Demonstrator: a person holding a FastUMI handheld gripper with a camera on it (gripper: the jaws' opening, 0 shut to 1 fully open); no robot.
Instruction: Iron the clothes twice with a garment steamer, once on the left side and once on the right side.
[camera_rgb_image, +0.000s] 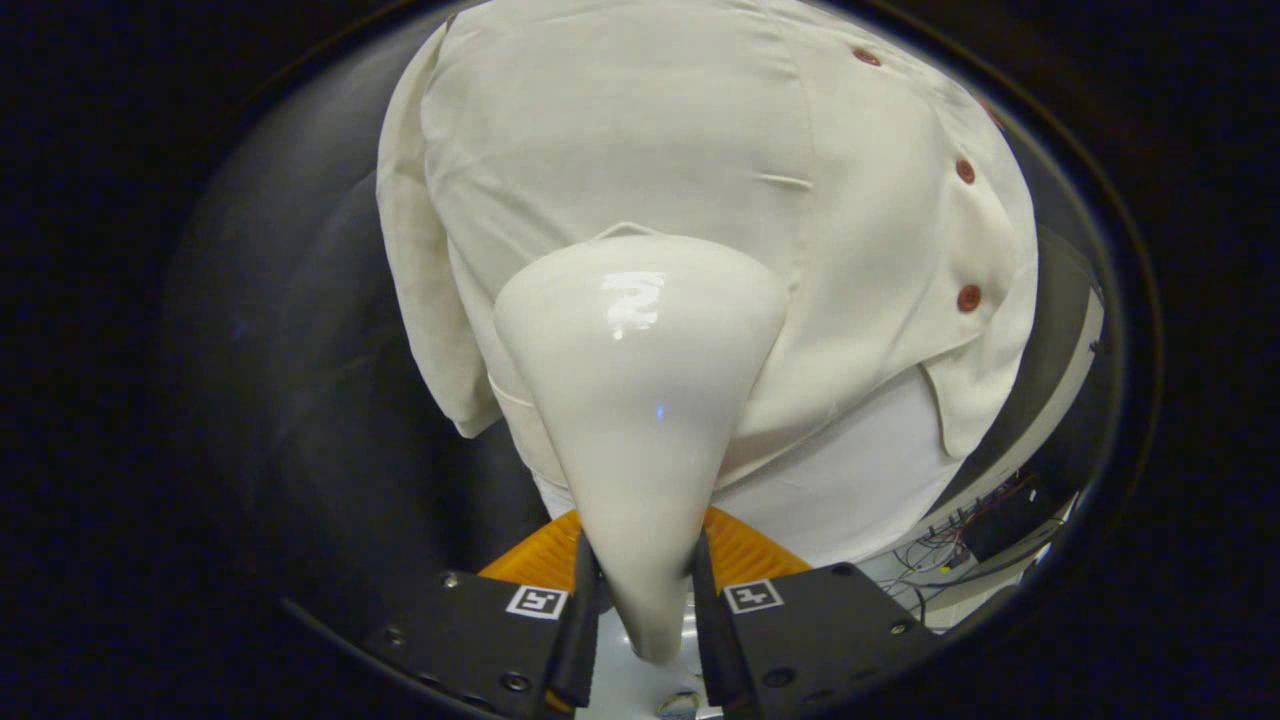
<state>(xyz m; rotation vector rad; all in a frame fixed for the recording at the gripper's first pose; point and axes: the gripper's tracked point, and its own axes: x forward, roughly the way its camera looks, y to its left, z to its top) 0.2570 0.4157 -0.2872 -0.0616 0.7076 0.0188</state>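
Tongs (640, 590) closed on the narrow handle end of the garment steamer (640, 400), one finger pressing each side of it. Steamer is glossy cream; long axis runs straight ahead along the fingers, widening from the grip to a broad head that points forward, away from the tongs. Head lies against the front of the cream shirt (700, 150), on the panel to the left of the placket with its dark red buttons (968, 297). Short sleeve (420, 300) hangs at left of the steamer head. White underlayer (850, 480) shows below the shirt hem. Cables (960, 540) lie at lower right, beyond the fingers.
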